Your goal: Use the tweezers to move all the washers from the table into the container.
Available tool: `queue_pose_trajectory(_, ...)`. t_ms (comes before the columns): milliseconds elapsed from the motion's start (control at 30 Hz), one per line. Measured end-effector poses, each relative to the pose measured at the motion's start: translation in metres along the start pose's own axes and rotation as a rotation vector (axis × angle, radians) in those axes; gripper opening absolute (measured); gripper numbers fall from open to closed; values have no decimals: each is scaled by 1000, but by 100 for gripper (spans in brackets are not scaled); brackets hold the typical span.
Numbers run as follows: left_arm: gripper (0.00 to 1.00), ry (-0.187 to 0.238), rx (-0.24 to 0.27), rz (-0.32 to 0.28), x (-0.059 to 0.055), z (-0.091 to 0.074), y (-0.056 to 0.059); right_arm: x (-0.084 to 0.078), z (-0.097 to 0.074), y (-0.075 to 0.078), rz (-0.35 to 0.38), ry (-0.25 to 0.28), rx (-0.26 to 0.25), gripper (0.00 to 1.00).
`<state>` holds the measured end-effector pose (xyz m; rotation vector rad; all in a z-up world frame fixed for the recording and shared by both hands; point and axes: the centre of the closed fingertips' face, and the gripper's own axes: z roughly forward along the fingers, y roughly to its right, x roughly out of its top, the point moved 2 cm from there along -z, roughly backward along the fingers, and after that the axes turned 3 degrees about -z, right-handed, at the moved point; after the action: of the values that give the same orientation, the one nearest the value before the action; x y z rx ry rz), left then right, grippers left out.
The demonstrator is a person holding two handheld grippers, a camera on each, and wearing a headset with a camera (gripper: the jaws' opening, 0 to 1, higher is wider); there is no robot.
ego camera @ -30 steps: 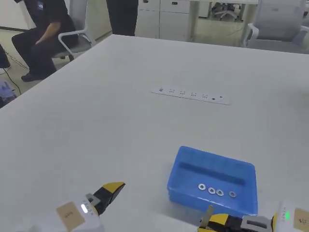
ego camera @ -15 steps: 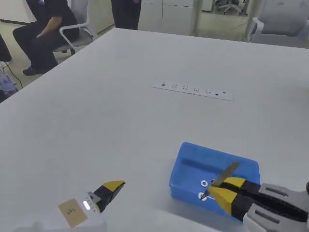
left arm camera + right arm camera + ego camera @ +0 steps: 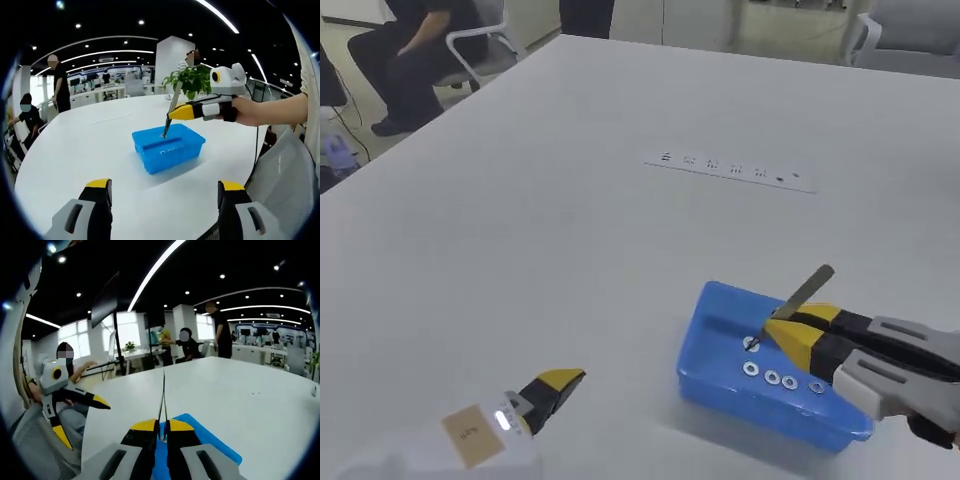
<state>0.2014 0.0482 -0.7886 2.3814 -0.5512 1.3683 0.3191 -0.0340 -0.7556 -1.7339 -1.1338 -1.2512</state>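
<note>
A blue container (image 3: 718, 325) stands on the white table (image 3: 570, 250), with several washers (image 3: 772, 378) lying in a row on its floor. My right gripper (image 3: 790, 330) is shut on metal tweezers (image 3: 807, 290), whose tips reach down inside the container. A small washer (image 3: 752, 343) sits at those tips; whether it is pinched I cannot tell. In the right gripper view the tweezers (image 3: 163, 390) rise between the closed jaws of the right gripper (image 3: 162, 426) over the container (image 3: 210, 440). My left gripper (image 3: 560, 385) is open and holds nothing, left of the container (image 3: 167, 145).
A flush socket strip (image 3: 730, 168) lies in the table farther back. A seated person (image 3: 415, 40) and a chair (image 3: 485, 45) are beyond the table's far left corner. Other people stand in the office behind (image 3: 220, 325).
My right gripper has come up from the bottom edge with the tweezers and moved over the container, tips now lowered inside. The left gripper has stayed put; the head camera has shifted slightly.
</note>
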Motion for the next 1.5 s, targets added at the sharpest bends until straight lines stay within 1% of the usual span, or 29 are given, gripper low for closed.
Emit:
queue_pose_trajectory(333,88,-11,3,-9,-2,0,-1,-12,24,5,5,-39,33,3)
queue_pose_trajectory(467,88,-17,0,-11,-4,0,0,-20,30,6,8,-64,41,3)
queue_pose_trajectory(500,88,-18,-2,-11,-4,0,0,-23,30,6,9,-79,41,3)
queue_pose_trajectory(633,87,-24,-3,-12,-5,0,1,-31,32,7,16,-99,44,3)
queue_pose_trajectory(733,86,-15,0,-20,-3,0,0,-37,32,7,13,-121,45,3)
queue_pose_trajectory(900,85,-19,-4,-32,-4,0,1,-42,30,9,5,-140,47,3)
queue_pose_trajectory(1067,85,-29,-10,-26,-6,1,1,-44,31,9,-3,-145,49,3)
queue_pose_trajectory(1367,85,-31,-5,-20,-5,0,1,-46,34,10,-34,-163,49,3)
queue_pose_trajectory(1500,85,-24,1,-19,-4,-1,0,-48,34,9,-42,-169,51,4)
